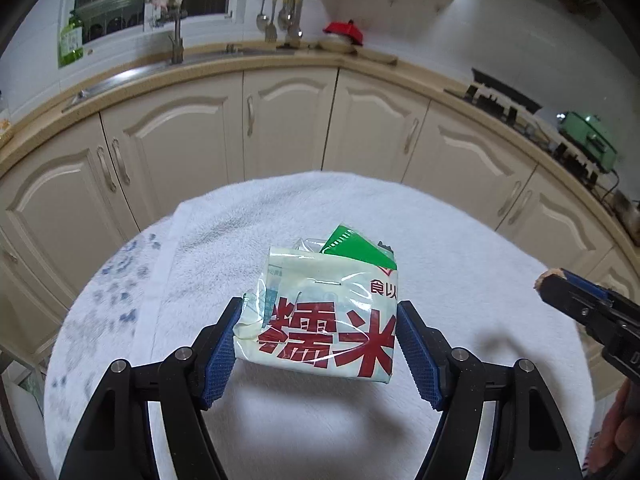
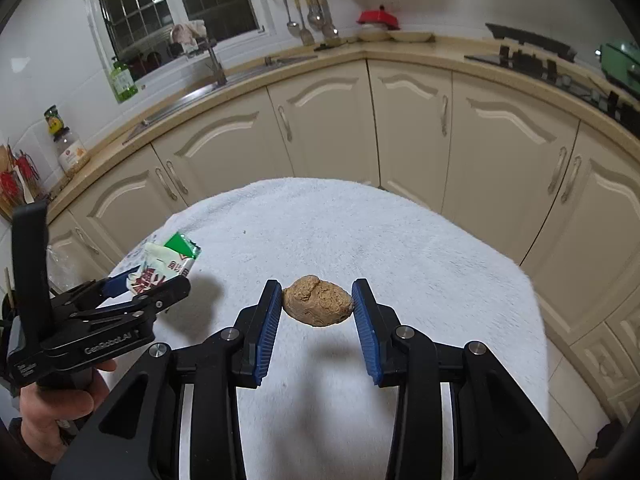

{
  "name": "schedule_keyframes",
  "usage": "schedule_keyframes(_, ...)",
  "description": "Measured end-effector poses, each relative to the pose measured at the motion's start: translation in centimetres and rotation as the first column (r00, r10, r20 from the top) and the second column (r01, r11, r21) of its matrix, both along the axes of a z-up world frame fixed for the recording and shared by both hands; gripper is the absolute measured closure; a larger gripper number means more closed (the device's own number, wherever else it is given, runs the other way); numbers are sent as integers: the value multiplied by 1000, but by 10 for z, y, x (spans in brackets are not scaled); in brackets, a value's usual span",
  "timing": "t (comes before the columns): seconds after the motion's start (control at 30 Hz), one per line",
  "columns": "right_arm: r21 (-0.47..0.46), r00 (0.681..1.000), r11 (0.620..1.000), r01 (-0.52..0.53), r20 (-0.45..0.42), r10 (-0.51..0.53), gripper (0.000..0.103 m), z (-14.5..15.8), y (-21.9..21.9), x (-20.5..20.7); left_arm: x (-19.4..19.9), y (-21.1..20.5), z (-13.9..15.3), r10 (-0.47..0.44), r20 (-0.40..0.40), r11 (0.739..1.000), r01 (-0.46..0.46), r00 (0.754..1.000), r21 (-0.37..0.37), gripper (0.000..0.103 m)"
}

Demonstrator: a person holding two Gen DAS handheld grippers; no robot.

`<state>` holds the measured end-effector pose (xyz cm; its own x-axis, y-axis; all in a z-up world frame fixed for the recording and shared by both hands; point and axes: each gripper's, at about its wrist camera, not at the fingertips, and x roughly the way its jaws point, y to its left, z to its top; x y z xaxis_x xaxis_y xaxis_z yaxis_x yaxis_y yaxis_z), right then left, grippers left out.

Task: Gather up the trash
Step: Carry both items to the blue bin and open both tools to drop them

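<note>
The left tongs [image 1: 318, 344] clamped a crumpled wrapper [image 1: 324, 312] and the right tongs [image 2: 318, 310] pinched a brown lump [image 2: 318, 300], both lifted above the towel-covered bench [image 2: 400, 240]. Best held firm and level until over a bin.

Both fisheye views are evenly lit from overhead, with dark windows [image 2: 176, 12], soft shadows on the white towel [image 2: 332, 364], glare on a plastic wrapper [image 1: 328, 312], bent cabinets and black corners.
</note>
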<state>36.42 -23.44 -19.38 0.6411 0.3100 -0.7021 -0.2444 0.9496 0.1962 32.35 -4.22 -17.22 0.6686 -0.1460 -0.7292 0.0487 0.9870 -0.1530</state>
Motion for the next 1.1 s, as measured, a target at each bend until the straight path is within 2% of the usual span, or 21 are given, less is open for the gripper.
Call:
schedule_keyframes(0.37,32,993,999,14,118,-18,66,55,-28,-75,-110,-46,60,-17,208,1000,20,978,-15,34)
schedule_keyframes(0.67,72,976,994,86,196,-99,66,89,-79,-122,-184,-91,85,-110,295,993,118,949,-9,34)
schedule_keyframes(0.9,103,950,976,191,231,-210,66,107,-140,-147,-203,-132,97,-202,332,977,215,921,-3,34)
schedule_keyframes(1.1,110,921,947,301,222,-319,66,107,-202,-162,-196,-167,101,-296,331,949,316,896,-6,34)
